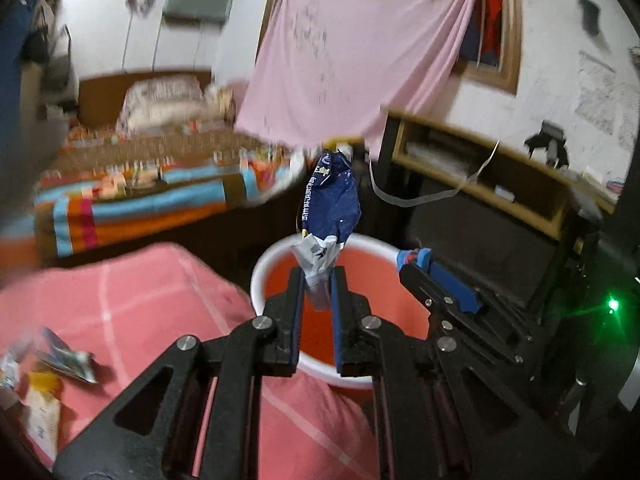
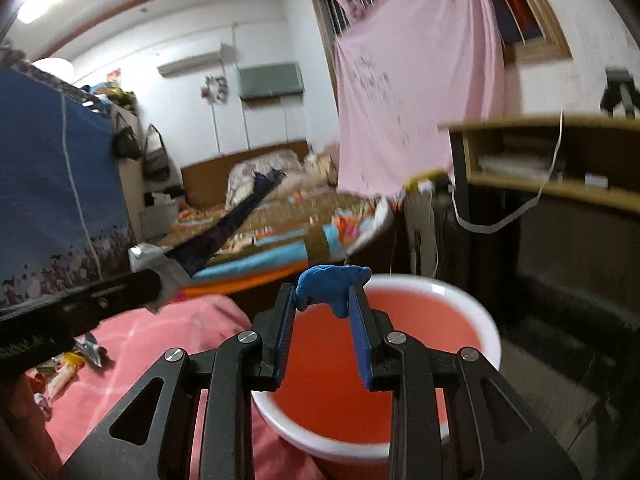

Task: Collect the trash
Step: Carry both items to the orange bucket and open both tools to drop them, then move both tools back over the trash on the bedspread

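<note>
My left gripper (image 1: pixel 318 272) is shut on the white lower end of a dark blue snack wrapper (image 1: pixel 332 196), which stands upright above the far rim of a red bucket with a white rim (image 1: pixel 256 280). My right gripper (image 2: pixel 322 290) is shut on a small crumpled blue scrap (image 2: pixel 332 280) over the same bucket (image 2: pixel 484 320). In the left wrist view the right gripper (image 1: pixel 416 258) reaches in from the right over the bucket's edge. In the right wrist view the left gripper (image 2: pixel 156 280) comes in from the left with the wrapper (image 2: pixel 224 232) sticking out.
The bucket stands beside pink bedding (image 1: pixel 140 300) that carries several loose wrappers (image 1: pixel 64 356) at the left. A dark desk with a wooden shelf (image 1: pixel 480 184) stands right of the bucket. A bed with a striped blanket (image 1: pixel 140 200) and a hanging pink sheet (image 1: pixel 360 60) lie beyond.
</note>
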`<state>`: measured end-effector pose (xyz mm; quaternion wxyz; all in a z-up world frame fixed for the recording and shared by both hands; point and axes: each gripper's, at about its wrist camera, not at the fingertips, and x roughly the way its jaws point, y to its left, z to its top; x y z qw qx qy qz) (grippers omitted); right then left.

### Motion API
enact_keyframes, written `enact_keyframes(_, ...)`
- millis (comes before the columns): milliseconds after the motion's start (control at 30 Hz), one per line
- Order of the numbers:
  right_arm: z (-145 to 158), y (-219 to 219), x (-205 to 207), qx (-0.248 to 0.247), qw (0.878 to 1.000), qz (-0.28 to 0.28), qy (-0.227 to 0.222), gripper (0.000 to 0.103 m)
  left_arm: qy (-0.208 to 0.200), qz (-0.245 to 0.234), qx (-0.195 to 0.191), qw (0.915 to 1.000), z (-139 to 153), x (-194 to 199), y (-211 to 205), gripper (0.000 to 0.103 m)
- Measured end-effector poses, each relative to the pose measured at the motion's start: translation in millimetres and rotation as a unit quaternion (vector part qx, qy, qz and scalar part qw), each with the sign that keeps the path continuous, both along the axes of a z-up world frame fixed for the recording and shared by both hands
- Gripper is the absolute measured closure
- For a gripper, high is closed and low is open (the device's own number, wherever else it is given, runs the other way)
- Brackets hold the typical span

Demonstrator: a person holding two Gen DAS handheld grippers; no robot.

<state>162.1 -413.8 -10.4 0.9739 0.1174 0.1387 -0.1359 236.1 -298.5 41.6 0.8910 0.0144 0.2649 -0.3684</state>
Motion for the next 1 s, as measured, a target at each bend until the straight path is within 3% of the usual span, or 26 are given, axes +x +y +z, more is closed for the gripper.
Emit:
enact_keyframes(233,-10.6,-12.2,3.9,0.027,0.999,0.0,0.037,0.077,0.089,-0.005,0.033,0.9954,-25.6,20.0,-21.8,0.064)
enact_keyframes(500,-13.3,-20.4,6.5,0.049,0.997,0.001,0.057,0.072,0.136,0.011,0.029,0.9902,-32.4,31.1,-19.2,0.058)
enact_keyframes(600,-10.0,-21.1,9.7,0.05,0.997,-0.001,0.054,0.063,0.135,0.018,0.021,0.9905,-29.5,28.5,-10.5,0.052)
enact_keyframes(767,3.2,-18.5,3.8,0.047,0.998,0.004,0.032,0.06,0.115,0.043,-0.002,0.9925,-18.4,16.6,14.1,0.041)
enact_keyframes(1000,40.6,9.5,-20.9,0.009,0.999,0.014,-0.027,0.047,0.046,0.097,-0.029,0.9938,6.3,-10.7,64.9,0.025)
